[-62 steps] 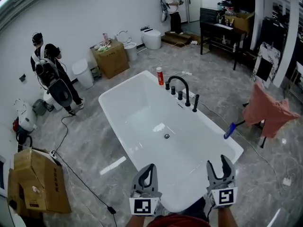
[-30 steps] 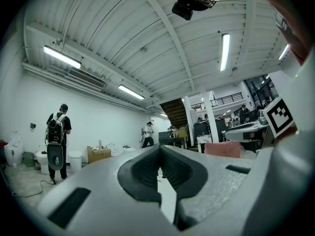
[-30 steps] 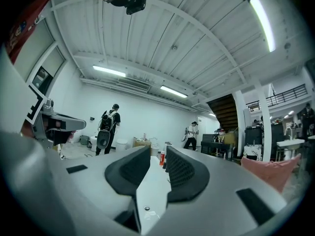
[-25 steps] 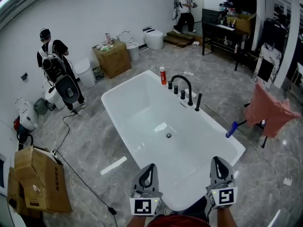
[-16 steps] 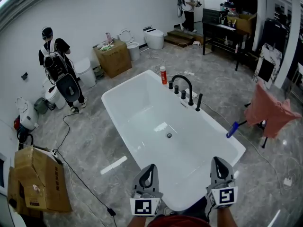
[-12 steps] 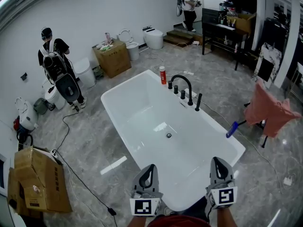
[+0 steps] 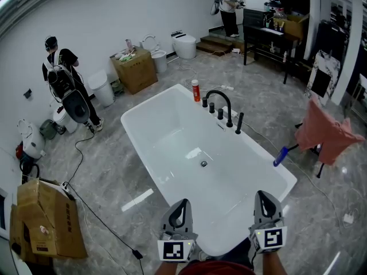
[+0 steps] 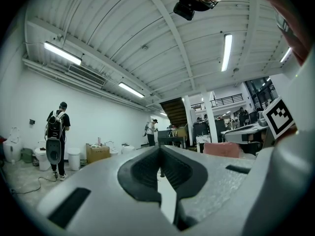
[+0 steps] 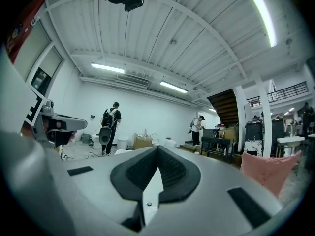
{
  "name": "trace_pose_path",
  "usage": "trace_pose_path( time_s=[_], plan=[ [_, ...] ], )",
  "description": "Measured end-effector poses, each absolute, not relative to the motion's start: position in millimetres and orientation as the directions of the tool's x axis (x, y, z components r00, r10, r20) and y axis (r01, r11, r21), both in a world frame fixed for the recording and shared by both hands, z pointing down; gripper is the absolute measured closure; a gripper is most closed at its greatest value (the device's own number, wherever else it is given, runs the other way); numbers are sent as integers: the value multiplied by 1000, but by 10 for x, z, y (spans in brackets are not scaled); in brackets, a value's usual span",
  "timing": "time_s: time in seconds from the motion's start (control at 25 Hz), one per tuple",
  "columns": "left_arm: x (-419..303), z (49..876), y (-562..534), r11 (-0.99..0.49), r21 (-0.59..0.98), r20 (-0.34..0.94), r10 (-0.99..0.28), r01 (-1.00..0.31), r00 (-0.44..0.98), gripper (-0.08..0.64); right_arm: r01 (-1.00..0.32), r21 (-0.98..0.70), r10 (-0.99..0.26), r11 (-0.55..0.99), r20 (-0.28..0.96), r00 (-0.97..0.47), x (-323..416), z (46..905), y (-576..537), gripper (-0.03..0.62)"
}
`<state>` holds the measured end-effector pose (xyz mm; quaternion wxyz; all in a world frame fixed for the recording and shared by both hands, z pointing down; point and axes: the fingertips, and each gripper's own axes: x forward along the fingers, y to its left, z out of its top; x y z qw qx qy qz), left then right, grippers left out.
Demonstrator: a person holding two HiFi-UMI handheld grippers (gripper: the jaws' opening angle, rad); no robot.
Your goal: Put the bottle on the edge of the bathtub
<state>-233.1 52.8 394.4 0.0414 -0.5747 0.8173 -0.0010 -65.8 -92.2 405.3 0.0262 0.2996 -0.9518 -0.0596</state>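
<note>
Nearest, two grippers: the left gripper (image 7: 182,204) and the right gripper (image 7: 268,197), each with jaws closed together on nothing. Beyond them is one bathtub (image 7: 127,122). One bottle (image 7: 195,90) stands upright on its far rim beside one faucet (image 7: 221,98). Two people stand farther off.

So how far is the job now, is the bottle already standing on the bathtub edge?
Done, it seems: the bottle stands upright on the far rim of the bathtub, beside the black faucet. In hand: nothing; the left gripper and the right gripper have their jaws shut and empty at the tub's near end. Left to do: nothing visible.
</note>
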Motion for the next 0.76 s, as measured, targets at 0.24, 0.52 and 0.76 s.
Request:
trace_pose_path(
  time_s=[0.24, 0.52, 0.76],
  plan=[
    [-2338, 3954, 494, 340, -34, -63, -939, -940, -337, 555, -576, 128, -583, 808, 26, -812, -646, 4080, -972, 595],
    [-2338, 4008, 436, 339, -26, -49, -940, -941, -337, 555, -579, 130, -587, 805, 32, -809, -650, 4142, -1031, 595],
    [-2351, 3980, 325, 330, -32, -51, -943, -943, -329, 555, -618, 98, -624, 780, 48, -780, -643, 4012, -1146, 595]
  ],
)
